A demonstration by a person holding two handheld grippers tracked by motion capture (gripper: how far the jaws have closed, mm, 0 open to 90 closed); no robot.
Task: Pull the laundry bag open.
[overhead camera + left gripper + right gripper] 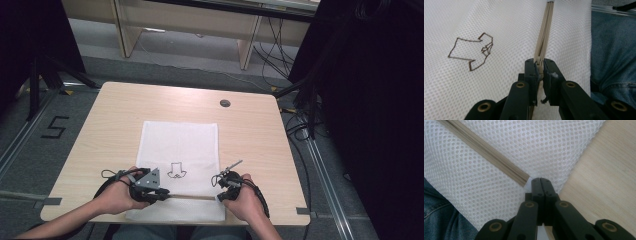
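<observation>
- White mesh laundry bag (180,150) flat on the pale wood-grain worktop (250,135), near edge overhanging slightly toward the person; small brown line-drawn logo (176,170) on its upper face.
- Beige zipper (192,197) across the bag close to its near edge, between the two grippers.
- Left gripper (162,195): jaws closed on the zipper at its left end, seemingly on the slider or pull (pull itself hidden between the pads in the left gripper view, so not certain). Zipper teeth (544,37) split into separate strands just ahead of the jaws, so likely open at that spot.
- Right gripper (220,197): jaws pressed together with no gap, pinching the mesh right at the zipper's right end (524,180); zipper closed at that end.
- Step in hand, as judged: working the zipper, one gripper anchoring the fabric at the end stop, the other on the slider. Direction of travel (opening or closing) not readable from this instant.
- Next move calls for: steady pull of the left gripper along the zipper line, right gripper holding the mesh taut as counter-tension; low, straight path to avoid snagging mesh in the slider.
- Count: one bag, one zipper, one logo, two grippers, one dark round grommet (225,103) in the worktop's far part.
</observation>
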